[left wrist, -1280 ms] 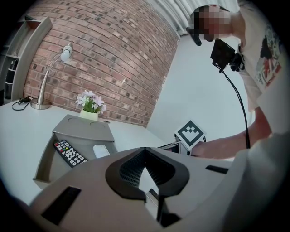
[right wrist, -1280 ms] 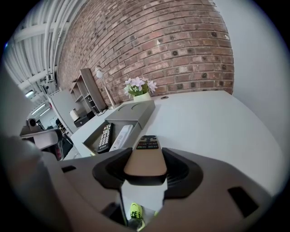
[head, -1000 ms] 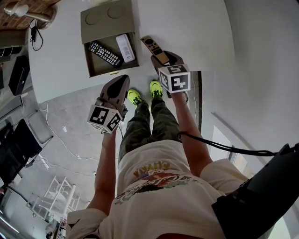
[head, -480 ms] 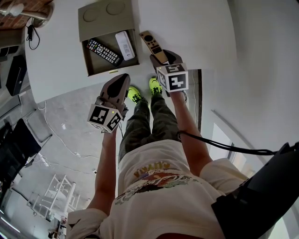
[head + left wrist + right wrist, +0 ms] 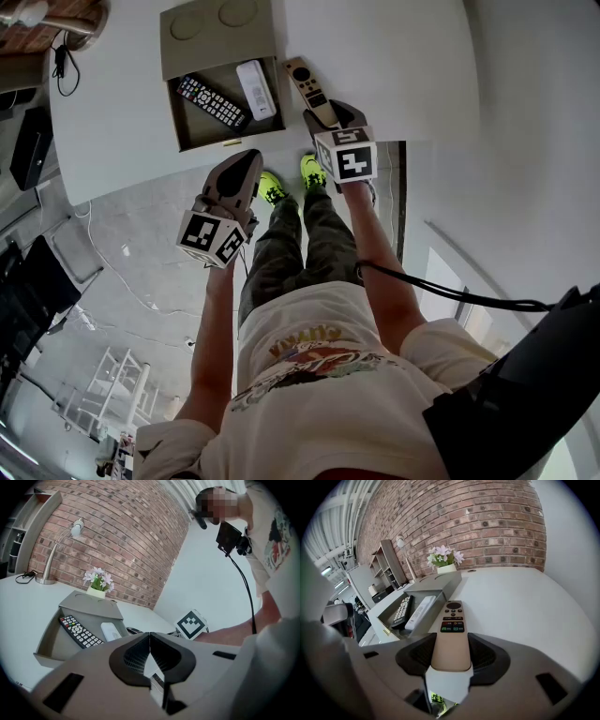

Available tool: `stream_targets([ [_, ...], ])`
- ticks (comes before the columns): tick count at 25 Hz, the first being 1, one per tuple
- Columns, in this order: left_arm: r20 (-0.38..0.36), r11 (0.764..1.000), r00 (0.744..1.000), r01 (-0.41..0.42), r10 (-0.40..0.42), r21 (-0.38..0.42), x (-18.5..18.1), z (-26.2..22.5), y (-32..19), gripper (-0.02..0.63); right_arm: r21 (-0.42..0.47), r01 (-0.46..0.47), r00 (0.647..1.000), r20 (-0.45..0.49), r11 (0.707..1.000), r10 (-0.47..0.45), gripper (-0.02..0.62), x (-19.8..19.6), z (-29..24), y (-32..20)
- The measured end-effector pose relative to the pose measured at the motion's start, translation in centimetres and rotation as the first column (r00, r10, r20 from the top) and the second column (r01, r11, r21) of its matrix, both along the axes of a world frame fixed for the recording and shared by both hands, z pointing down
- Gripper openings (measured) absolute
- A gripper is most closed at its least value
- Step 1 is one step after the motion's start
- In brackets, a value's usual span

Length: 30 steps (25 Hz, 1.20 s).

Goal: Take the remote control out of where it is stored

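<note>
With right tool (image 5: 451, 654) clamped on the beige remote (image 5: 451, 623), lower it level onto bench (image 5: 394, 66) at frame right of the drawer (image 5: 211, 134), leaving closed, empty left tool (image 5: 149, 644) clear.

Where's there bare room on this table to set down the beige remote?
Widest bare patch: the white table right of the beige remote in the right tongs, out to the curved edge. A second lies left of the storage box, before the lamp. The box itself is crowded with the black remote and white remote.
</note>
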State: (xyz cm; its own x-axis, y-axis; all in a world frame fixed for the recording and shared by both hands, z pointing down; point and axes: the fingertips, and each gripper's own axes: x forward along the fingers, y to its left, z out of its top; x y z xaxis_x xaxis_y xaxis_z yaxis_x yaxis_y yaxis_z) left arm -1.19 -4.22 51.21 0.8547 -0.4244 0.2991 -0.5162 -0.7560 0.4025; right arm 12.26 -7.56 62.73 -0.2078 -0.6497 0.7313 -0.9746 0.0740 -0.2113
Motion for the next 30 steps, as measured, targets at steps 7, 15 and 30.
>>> stream_targets([
  [7, -0.001, 1.0, 1.0, 0.001, -0.001, -0.008, -0.5, 0.2, -0.3, 0.006, -0.024, 0.008, 0.999, -0.035, 1.0, -0.009, 0.21, -0.1, 0.9, -0.1],
  [15, -0.002, 1.0, 1.0, -0.001, 0.001, -0.022, -1.0, 0.4, -0.7, 0.006, -0.042, -0.001, 0.997, -0.076, 0.999, -0.002, 0.21, -0.2, 1.8, -0.2],
  [30, -0.013, 1.0, 1.0, -0.007, 0.006, -0.028, -1.1, 0.7, -1.2, 0.006, -0.035, -0.002, 0.991, -0.134, 0.999, -0.003, 0.21, -0.7, 1.6, -0.2],
])
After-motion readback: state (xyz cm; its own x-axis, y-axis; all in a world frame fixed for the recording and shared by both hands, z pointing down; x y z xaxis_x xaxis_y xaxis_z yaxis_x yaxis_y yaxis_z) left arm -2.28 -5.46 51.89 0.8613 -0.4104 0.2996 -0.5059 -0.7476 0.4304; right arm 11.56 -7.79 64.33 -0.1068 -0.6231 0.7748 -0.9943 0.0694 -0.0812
